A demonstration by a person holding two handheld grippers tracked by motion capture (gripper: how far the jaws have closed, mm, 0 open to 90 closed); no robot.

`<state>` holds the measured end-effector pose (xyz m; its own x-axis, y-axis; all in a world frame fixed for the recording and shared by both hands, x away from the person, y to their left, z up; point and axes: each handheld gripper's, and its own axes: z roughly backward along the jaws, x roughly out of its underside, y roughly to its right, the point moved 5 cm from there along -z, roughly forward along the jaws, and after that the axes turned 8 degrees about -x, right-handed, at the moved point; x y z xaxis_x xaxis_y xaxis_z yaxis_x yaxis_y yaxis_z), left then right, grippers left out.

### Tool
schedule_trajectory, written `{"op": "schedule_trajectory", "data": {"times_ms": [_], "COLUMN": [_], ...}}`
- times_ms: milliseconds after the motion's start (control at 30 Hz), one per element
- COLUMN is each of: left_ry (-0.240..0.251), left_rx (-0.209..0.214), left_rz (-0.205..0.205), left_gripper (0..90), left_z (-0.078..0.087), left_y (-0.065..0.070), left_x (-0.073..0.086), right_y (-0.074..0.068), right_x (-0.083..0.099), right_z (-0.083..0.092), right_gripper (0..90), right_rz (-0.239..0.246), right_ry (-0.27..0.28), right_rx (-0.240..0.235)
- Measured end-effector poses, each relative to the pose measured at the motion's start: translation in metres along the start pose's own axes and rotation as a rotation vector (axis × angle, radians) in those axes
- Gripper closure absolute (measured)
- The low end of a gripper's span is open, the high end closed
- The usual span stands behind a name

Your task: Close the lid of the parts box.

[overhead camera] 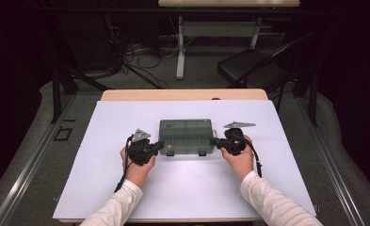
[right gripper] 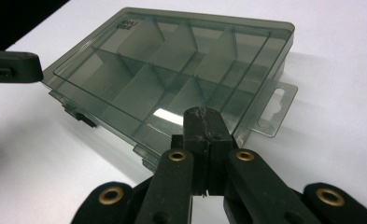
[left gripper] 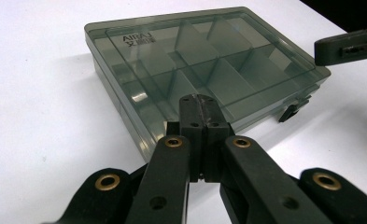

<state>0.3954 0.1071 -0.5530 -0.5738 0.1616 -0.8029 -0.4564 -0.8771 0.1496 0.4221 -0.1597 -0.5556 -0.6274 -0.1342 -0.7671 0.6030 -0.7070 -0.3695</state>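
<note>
1. The worktop [overhead camera: 126, 188] is the largest thing here: a white sheet covers nearly all of it, with a strip of pale wood showing along the far edge.
2. A smoky-grey, see-through compartment box [overhead camera: 186, 135] lies flat near the middle of the worktop, its lid down (the dividers inside show through the lid). In the left gripper view the box [left gripper: 204, 60] carries a small printed brand mark near one corner of its lid. In the right gripper view the box [right gripper: 172, 70] has a clear hanging tab sticking out from one short side.
3. The person's two forearms, in white sleeves, come in from the near edge, one toward each end of the box.
4. The left claw [overhead camera: 160, 145] sits at the box's left end, its tip at the near left corner; its jaws are pressed together with nothing between them. In the left gripper view the left claw [left gripper: 200, 100] lies against the near edge of the box.
5. The right claw [overhead camera: 213, 141] sits at the box's right end, its jaws likewise together and empty. In the right gripper view the right claw [right gripper: 203, 114] rests at the box's edge, just beside the hanging tab.
6. Two small dark latches on the box's near long side are the smallest parts (both look snapped down).
</note>
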Motion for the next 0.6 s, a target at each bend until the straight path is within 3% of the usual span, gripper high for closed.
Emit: {"op": "schedule_trajectory", "data": {"times_ms": [600], "left_ry": [-0.035], "left_rx": [-0.006], "left_rz": [-0.002], "left_gripper": [90.0], "left_z": [-0.0057], "left_y": [-0.0035], "left_x": [0.0054], "right_y": [-0.0001], "right_x": [0.0016], "right_z": [-0.0012], "right_gripper": [90.0], "right_rz": [-0.002], "right_ry": [0.006], "right_rx": [-0.004]}}
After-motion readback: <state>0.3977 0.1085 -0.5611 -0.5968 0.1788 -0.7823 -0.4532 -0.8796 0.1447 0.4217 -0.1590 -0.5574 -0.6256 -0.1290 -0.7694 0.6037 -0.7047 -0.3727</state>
